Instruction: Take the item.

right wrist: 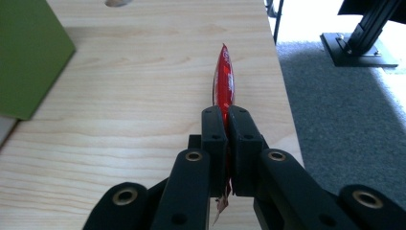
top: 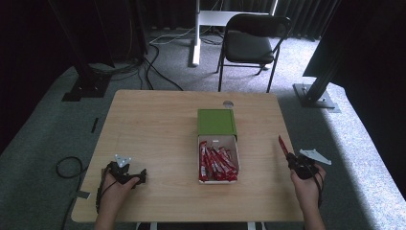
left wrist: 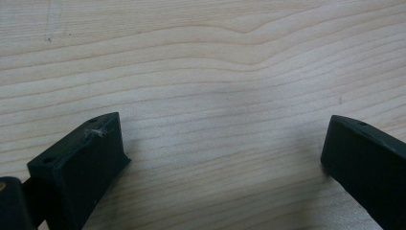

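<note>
Here right claw [right wrist: 225, 120] pinches red sachet [right wrist: 224, 79], lower end hidden.

High view overhead facing forward, both gripper views low along their jaws (close), sharing the table [top: 158, 124].

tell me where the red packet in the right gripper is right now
In the high view the red packet sticks up from the shut right gripper over the table's right edge, right of the white tray.
</note>
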{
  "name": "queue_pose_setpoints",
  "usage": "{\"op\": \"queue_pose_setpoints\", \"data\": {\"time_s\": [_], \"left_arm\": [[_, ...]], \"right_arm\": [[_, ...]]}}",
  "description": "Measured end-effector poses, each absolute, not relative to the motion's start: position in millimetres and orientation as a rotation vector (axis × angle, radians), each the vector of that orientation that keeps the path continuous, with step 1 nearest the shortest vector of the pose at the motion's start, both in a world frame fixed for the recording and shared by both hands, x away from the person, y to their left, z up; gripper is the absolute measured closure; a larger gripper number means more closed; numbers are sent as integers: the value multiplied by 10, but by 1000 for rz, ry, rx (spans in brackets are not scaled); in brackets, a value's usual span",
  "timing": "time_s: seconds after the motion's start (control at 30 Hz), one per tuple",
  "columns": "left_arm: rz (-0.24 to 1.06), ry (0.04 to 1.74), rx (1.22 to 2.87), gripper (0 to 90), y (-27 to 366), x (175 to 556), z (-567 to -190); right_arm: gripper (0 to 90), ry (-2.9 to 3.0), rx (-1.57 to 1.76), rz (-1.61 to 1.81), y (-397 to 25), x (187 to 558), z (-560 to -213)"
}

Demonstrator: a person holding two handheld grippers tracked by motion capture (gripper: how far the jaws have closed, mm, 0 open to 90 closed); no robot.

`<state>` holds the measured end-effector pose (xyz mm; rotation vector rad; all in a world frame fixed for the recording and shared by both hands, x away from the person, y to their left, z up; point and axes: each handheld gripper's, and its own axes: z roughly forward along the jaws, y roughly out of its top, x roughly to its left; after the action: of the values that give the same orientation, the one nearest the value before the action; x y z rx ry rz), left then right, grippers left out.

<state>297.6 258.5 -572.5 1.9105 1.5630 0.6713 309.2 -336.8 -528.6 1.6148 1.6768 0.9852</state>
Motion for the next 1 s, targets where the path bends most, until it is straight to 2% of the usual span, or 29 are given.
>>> {"op": "queue_pose_setpoints", "data": {"time_s": [0.8,1.0], "left_arm": [[673,1563,1911,19,2586,2976,-5725],[673,1563,1911,19,2586,2976,-5725]], "right_arm": [[857,1746,1671,924,-3369,3089,-5643],[807,1760,1680,924,-3346,3095,-5683]]}}
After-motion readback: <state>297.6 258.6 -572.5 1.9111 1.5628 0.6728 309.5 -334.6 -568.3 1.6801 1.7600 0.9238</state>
